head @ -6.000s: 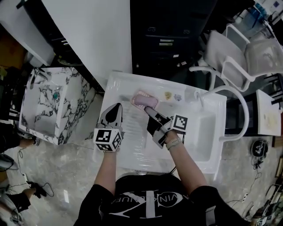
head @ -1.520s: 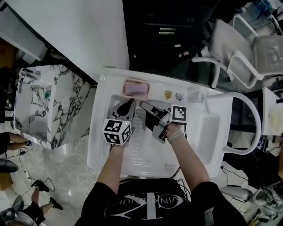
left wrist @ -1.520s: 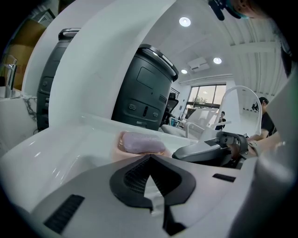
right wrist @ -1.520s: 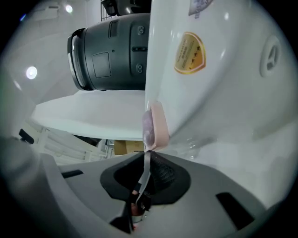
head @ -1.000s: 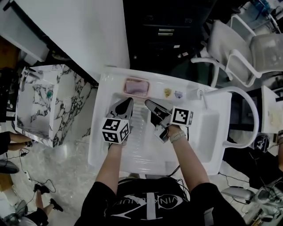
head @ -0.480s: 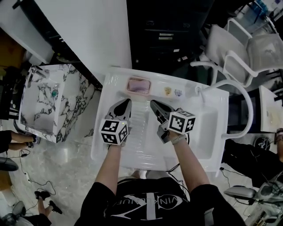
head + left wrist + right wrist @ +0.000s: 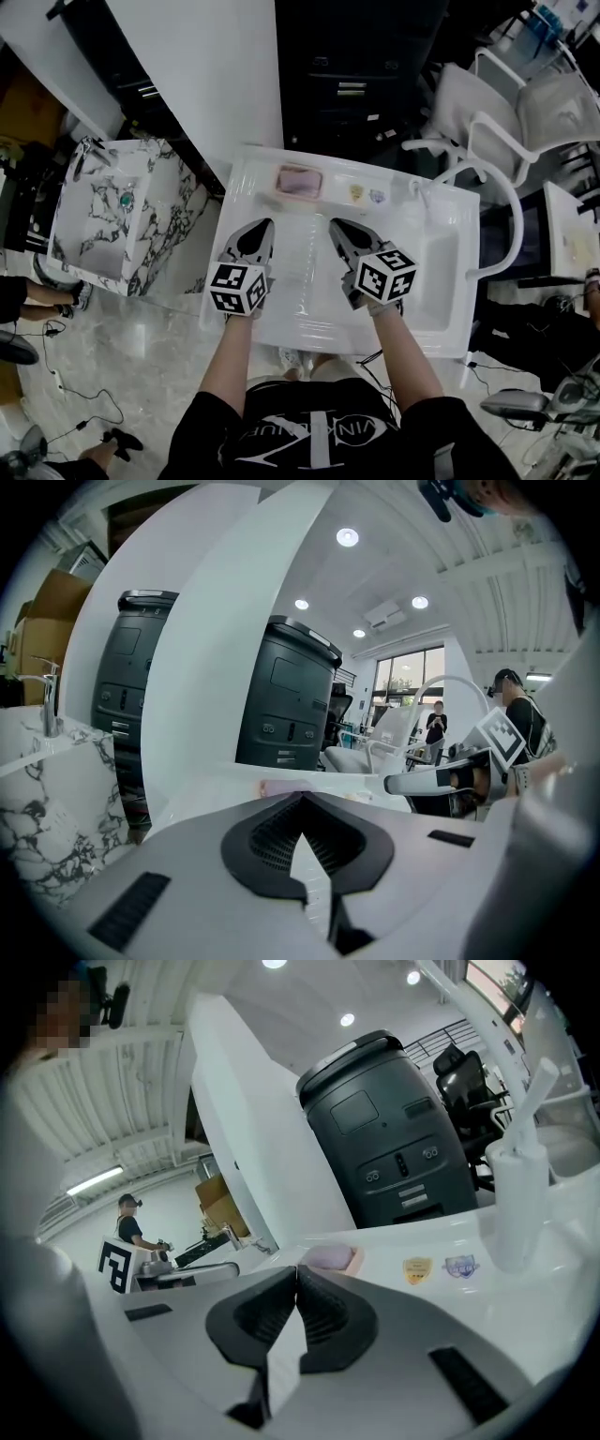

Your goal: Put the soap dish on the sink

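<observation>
Soap dish resting on sink back ledge; left gripper and right gripper empty, fingers together.

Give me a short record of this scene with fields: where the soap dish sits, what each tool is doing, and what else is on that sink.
soap dish: pink, holding a pale bar, on the back ledge of the white sink
left tool: shut, nothing in it, over the basin, apart from the dish
right tool: shut, nothing in it, over the basin, apart from the dish
stickers: two, on the ledge to the right of the dish
faucet: white, at the ledge's right end
task state: dish appears placed on the sink
</observation>
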Available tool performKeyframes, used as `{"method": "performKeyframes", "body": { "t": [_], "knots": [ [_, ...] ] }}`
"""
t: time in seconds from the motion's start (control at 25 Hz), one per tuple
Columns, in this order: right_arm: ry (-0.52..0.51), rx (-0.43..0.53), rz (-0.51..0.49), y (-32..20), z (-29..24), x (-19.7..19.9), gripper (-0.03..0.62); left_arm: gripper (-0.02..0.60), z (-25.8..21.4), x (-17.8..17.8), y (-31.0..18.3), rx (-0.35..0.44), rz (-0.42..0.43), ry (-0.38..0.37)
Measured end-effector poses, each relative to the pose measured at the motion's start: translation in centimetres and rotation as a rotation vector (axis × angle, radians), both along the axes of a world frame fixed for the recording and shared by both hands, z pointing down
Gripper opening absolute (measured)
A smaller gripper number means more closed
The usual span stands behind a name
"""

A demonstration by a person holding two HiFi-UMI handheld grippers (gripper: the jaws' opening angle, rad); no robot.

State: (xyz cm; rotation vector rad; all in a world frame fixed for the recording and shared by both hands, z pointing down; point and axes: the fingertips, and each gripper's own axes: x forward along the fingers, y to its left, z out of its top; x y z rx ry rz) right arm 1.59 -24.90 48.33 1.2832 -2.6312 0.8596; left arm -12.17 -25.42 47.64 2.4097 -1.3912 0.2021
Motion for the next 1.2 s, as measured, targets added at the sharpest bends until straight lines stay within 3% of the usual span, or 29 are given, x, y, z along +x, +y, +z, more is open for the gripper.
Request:
{"method": "performKeyframes", "body": {
  "t": [1.2],
  "knots": [
    [0.169,0.245,0.076,5.7,-8.2,1.5,0.026,0.012,-7.7,-3.9,6.3,0.148,0.013,-0.031]
  ]
}}
